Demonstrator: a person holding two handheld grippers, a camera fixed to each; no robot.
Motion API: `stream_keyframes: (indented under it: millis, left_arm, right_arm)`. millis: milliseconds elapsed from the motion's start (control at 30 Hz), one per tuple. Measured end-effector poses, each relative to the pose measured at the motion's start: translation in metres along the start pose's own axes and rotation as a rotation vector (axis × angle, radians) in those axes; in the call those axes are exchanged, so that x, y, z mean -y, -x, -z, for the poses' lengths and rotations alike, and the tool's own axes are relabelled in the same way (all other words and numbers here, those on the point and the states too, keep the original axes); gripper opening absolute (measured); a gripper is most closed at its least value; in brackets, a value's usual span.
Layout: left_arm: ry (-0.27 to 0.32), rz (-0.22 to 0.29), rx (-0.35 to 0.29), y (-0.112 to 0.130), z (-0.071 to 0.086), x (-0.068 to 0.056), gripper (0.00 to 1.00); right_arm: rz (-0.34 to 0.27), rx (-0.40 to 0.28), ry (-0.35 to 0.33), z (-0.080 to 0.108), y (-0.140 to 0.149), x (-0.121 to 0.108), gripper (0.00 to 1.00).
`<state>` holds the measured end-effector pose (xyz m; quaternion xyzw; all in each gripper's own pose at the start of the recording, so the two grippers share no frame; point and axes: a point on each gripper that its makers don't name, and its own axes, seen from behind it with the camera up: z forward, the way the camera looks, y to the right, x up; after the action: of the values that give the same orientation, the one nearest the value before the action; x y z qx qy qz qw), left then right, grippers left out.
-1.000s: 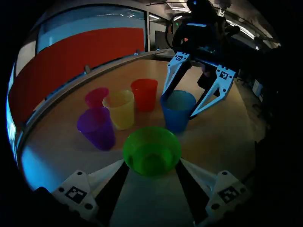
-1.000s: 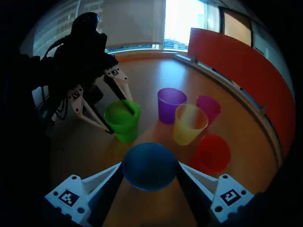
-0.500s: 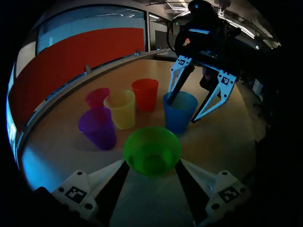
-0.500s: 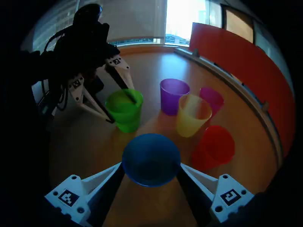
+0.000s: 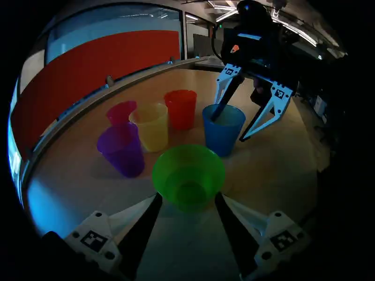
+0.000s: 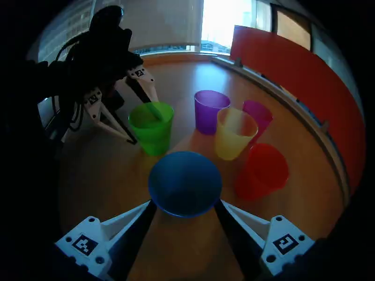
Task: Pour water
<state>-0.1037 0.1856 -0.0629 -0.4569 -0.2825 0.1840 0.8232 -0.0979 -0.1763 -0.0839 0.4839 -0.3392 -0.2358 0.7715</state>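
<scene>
Fingers of the left gripper [image 5: 187, 202] clamp the green cup [image 5: 188, 180], and the right gripper's [image 6: 183, 205] clamp the blue cup [image 6: 185, 182], each wedged between the fingertips. At 10 to 12 o'clock of the green cup, a purple cup [image 5: 121, 154], yellow cup [image 5: 151, 126], pink cup [image 5: 119, 113] and red cup [image 5: 180, 108] crowd the tabletop [image 5: 272, 159], yellow partly hiding pink. Water in either held cup cannot be made out.

Blocked ahead-left of the left tool [image 5: 187, 195] by purple cup [image 5: 121, 154], yellow cup [image 5: 151, 126], pink cup [image 5: 120, 112], red cup [image 5: 180, 107], packed close. Straight ahead, blue cup [image 5: 219, 138] and right tool [image 5: 228, 129]. Open counter [image 5: 276, 173] to the right.
</scene>
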Motion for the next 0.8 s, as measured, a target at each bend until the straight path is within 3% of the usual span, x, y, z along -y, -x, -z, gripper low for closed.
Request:
stream_keyframes:
  millis: [800]
  left_arm:
    - [-0.064, 0.009, 0.025, 0.024, 0.031, 0.0, 0.83]
  right_arm:
    - [-0.046, -0.017, 0.062, 0.025, 0.023, 0.004, 0.95]
